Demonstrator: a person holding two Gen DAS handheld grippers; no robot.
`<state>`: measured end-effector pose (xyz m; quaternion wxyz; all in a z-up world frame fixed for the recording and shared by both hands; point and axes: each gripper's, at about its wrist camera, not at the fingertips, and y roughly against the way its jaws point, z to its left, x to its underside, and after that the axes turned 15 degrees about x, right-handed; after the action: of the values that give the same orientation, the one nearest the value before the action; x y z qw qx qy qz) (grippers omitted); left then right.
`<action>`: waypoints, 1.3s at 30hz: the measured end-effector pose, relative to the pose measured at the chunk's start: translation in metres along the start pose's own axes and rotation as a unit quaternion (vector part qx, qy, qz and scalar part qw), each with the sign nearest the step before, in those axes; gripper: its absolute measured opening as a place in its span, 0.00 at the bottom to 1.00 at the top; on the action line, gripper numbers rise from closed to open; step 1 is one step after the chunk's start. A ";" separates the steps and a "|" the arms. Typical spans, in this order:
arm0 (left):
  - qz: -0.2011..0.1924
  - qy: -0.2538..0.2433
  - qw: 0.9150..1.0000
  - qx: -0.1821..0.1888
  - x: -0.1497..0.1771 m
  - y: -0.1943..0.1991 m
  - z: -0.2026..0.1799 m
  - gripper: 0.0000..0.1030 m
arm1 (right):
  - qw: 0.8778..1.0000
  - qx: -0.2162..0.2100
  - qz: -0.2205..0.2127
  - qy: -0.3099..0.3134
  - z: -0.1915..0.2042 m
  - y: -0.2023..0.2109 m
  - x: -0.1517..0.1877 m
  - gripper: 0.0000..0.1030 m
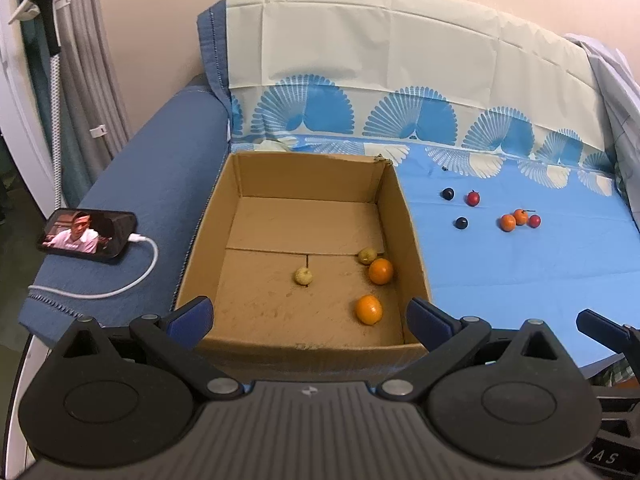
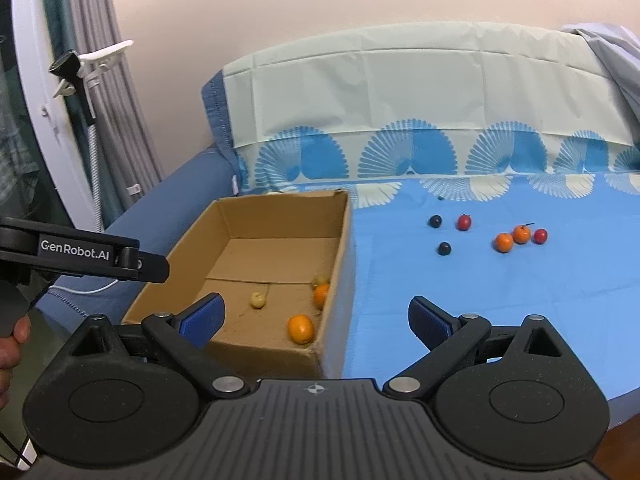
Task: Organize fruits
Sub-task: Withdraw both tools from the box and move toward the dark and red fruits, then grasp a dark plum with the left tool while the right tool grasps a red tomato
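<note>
I judge the sorting a bit under halfway. Four fruits already lie on the floor of the open brown cardboard box (image 1: 240, 184): two round oranges, one near the front wall (image 1: 368, 309) and one against the right wall (image 1: 380, 271), plus two small pale yellow-green fruits, one beside that orange (image 1: 366, 256) and one near the middle of the floor (image 1: 303, 276).

Six pieces are left out on the light blue patterned sheet (image 1: 500, 280) to the right of the box, well apart from it: two dark, almost black berries (image 1: 448, 193) (image 1: 461, 223), a small red fruit (image 1: 473, 198), and a tight cluster of two little orange fruits (image 1: 507, 223) (image 1: 520, 216) with another red one (image 1: 534, 221) touching.

My left gripper (image 1: 310, 314) hangs over the near edge of the box, blue pads spread wide with nothing between them. My right gripper (image 2: 316, 318) is likewise spread and empty, straddling the box's right front corner, well short of the loose fruit.

I'd take the right one out to the cluster next; those small round pieces look prone to rolling on the soft sheet.

A black smartphone (image 1: 88, 236) playing video sits on the blue sofa arm (image 1: 160, 168).
</note>
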<state>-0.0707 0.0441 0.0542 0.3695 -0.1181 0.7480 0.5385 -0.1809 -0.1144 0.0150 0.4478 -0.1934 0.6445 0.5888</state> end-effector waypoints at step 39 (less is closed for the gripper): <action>0.094 -0.091 0.989 0.070 -0.073 -0.262 -0.131 1.00 | 0.977 0.192 0.036 -0.081 -0.185 -0.187 -0.013 0.95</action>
<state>0.0753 -0.1916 -0.0650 0.3912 0.0284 0.7552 0.5252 -0.0938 -0.3337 -0.1014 0.5062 -0.0321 0.7137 0.4831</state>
